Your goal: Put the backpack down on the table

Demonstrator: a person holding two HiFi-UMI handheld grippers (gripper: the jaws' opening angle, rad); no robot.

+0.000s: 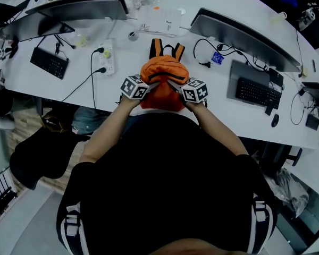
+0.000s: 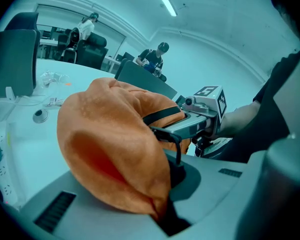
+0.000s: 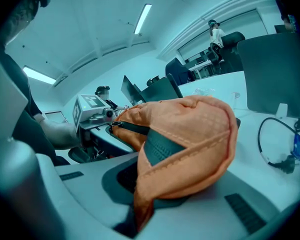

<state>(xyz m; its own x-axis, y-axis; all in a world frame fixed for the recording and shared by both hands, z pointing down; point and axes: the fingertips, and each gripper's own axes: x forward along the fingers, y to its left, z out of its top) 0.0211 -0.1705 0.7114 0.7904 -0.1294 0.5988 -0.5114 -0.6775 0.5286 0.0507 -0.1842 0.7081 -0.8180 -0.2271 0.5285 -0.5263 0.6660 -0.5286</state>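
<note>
An orange backpack (image 1: 164, 76) with black trim sits at the near edge of the white table (image 1: 122, 62), its shoulder straps (image 1: 165, 48) pointing away from me. My left gripper (image 1: 151, 84) is shut on a fold of the fabric at the bag's left side, and my right gripper (image 1: 175, 85) is shut on the right side. In the left gripper view the orange cloth (image 2: 110, 144) bulges out of the closed jaws, with the right gripper (image 2: 162, 132) across it. The right gripper view shows the backpack (image 3: 190, 134) pinched the same way. Whether its bottom rests on the table I cannot tell.
Two dark monitors (image 1: 82, 7) (image 1: 239, 36) stand at the back. Keyboards (image 1: 49, 62) (image 1: 257, 92) lie left and right, a power strip (image 1: 106, 57) with cables is left of the bag, and a blue-tagged cable (image 1: 217, 57) is to its right. People stand far off (image 2: 155, 59).
</note>
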